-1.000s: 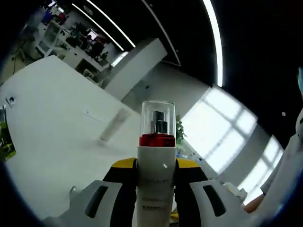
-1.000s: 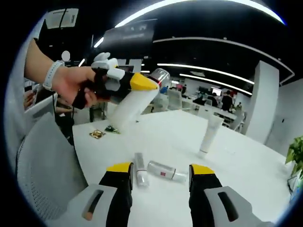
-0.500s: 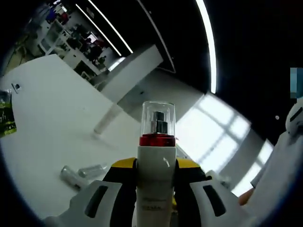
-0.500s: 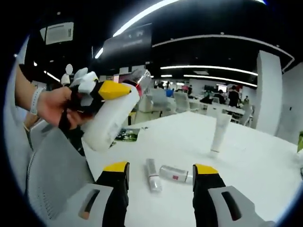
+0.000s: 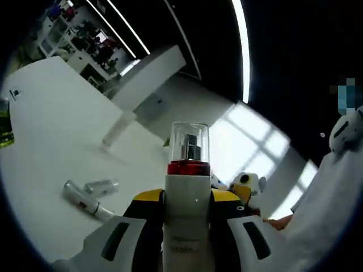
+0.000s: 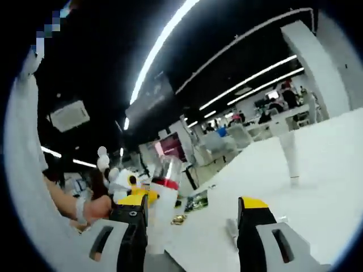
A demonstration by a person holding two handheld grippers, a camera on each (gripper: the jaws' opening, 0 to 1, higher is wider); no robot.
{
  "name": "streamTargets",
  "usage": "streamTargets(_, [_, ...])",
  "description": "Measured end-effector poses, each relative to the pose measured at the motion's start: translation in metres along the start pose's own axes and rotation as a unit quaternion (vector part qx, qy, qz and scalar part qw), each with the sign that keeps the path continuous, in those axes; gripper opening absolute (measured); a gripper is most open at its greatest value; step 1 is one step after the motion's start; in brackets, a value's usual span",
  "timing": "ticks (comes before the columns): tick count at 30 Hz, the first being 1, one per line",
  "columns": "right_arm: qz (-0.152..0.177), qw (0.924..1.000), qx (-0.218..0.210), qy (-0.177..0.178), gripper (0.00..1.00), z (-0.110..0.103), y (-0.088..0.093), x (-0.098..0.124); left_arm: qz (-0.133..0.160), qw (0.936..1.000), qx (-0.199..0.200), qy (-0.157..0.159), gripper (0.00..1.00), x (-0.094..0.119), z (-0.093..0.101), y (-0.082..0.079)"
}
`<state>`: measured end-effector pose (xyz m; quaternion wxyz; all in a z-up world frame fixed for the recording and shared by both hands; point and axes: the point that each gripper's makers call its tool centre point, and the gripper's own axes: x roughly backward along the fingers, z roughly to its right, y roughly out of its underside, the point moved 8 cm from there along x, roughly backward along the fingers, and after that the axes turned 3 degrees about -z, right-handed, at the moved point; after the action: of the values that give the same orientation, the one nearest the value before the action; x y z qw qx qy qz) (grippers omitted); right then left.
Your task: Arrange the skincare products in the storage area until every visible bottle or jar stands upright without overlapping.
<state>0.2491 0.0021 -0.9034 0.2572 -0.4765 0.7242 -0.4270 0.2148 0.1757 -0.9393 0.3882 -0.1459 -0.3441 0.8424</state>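
1. My left gripper (image 5: 187,212): jaws clamped on the white pump bottle with red collar and clear cap (image 5: 187,187), held in the air above the white table (image 5: 51,141).
2. My right gripper (image 6: 195,218): jaws apart, holding nothing.
3. Two small silver tubes (image 5: 85,192): lying flat, near the table's near edge.
4. Tall white tube (image 5: 116,127): standing upright, toward the far edge.
5. Green packet (image 5: 4,127): flat, at the table's side edge.
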Motion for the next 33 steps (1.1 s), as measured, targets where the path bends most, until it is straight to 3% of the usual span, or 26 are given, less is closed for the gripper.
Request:
streamTargets(3, [-0.014,0.9983,-0.057,0.002,0.64,-0.003,-0.007,-0.014,-0.006,1.0,-0.007,0.001,0.29,-0.008,0.006,0.004])
streamTargets(5, [-0.021,0.9961,-0.084,-0.019,0.68,-0.009,-0.01,-0.022,-0.014,0.9998,-0.013,-0.001,0.29,-0.013,0.01,0.007])
streamTargets(7, [-0.048,0.9945,-0.092,-0.014,0.66,-0.01,-0.007,-0.032,-0.02,0.9996,-0.022,-0.003,0.29,-0.017,0.012,0.01])
streamTargets(8, [-0.087,0.9921,-0.09,-0.006,0.63,-0.01,0.0,-0.035,-0.024,0.9994,-0.026,-0.005,0.29,-0.018,0.013,0.011])
streamTargets(9, [-0.102,0.9907,-0.089,-0.002,0.61,-0.011,0.003,-0.037,-0.025,0.9992,-0.03,-0.01,0.29,-0.021,0.014,0.012])
streamTargets(12, [-0.122,0.9893,-0.079,0.01,0.56,-0.013,0.009,-0.042,-0.038,0.9978,-0.051,-0.02,0.29,-0.026,0.016,0.013])
streamTargets(16, [-0.125,0.9896,-0.065,0.031,0.35,-0.011,0.011,-0.04,-0.064,0.993,-0.093,-0.035,0.29,-0.029,0.016,0.015])
streamTargets(25, [-0.129,0.9897,-0.041,0.046,0.27,-0.012,0.008,-0.036,-0.067,0.9924,-0.096,-0.039,0.3,-0.033,0.018,0.015])
streamTargets(30, [-0.135,0.9902,-0.027,0.025,0.26,-0.013,0.006,-0.034,-0.075,0.9912,-0.108,-0.018,0.3,-0.033,0.02,0.015])
streamTargets(33, [-0.136,0.9903,-0.028,0.007,0.26,-0.013,0.002,-0.031,-0.069,0.9948,-0.075,0.012,0.31,-0.032,0.022,0.013])
